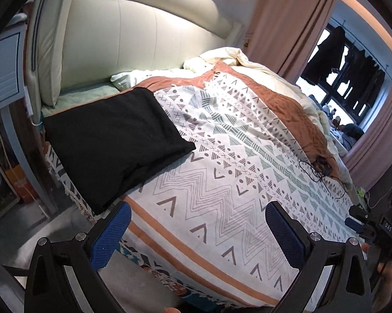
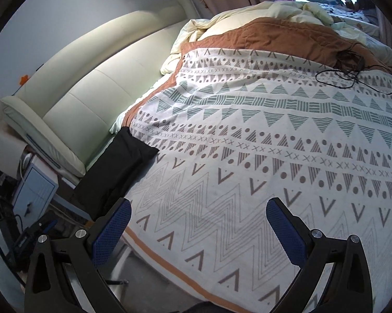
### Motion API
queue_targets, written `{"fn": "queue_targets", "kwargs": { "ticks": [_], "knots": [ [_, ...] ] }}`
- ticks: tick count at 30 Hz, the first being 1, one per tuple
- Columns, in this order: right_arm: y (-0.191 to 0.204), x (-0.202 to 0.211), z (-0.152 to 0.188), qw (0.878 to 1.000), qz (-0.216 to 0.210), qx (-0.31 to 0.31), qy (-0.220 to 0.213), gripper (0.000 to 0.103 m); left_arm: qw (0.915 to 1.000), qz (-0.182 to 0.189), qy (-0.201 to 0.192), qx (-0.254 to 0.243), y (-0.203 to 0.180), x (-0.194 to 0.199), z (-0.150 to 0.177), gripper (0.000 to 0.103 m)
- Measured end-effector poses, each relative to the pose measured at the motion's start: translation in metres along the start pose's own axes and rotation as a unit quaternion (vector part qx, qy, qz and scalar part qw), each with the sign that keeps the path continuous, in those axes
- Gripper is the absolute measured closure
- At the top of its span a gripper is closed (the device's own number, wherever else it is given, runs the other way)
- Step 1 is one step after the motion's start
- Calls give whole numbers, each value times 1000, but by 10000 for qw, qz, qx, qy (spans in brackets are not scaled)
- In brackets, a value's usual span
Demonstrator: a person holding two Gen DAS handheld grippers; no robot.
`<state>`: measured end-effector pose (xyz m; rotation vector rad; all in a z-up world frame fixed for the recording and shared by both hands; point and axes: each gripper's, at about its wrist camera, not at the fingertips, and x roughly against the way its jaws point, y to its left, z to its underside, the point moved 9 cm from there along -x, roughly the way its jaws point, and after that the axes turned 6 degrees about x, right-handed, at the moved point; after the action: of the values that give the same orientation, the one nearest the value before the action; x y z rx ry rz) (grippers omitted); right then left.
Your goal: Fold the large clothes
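A black garment [image 1: 112, 140] lies folded into a flat rectangle at the left corner of the patterned bedspread [image 1: 222, 182]. It also shows in the right wrist view [image 2: 117, 167] at the bed's left edge. My left gripper [image 1: 198, 224] is open and empty, above the bed's near edge, just right of the garment. My right gripper [image 2: 198, 224] is open and empty over the bedspread [image 2: 248, 182], to the right of the garment. The right gripper also shows at the right edge of the left wrist view [image 1: 363, 221].
A cream padded headboard [image 1: 133, 39] runs along the far side. A crumpled cream duvet [image 1: 235, 60] and a brown blanket [image 2: 287, 36] lie at the far end. A black cable [image 2: 352, 70] lies on the bedspread. A blue cabinet [image 2: 36, 190] stands left of the bed.
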<state>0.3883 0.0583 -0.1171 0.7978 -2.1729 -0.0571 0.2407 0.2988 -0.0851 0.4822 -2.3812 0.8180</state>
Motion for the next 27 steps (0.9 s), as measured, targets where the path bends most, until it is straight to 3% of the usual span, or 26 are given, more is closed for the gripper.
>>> {"fn": "queue_targets", "kwargs": {
  "ticks": [7, 17, 27],
  "knots": [
    [-16, 59, 34, 9990, 294, 10, -333, 0, 9962, 6, -423, -761, -33, 44, 24, 0],
    [-9, 138, 92, 9955, 464, 12, -825, 0, 9861, 182, -918, -1374, -56, 114, 61, 0],
    [-15, 190, 149, 9892, 874, 96, -1173, 0, 9775, 389, -1097, -1757, -65, 163, 106, 0]
  ]
}}
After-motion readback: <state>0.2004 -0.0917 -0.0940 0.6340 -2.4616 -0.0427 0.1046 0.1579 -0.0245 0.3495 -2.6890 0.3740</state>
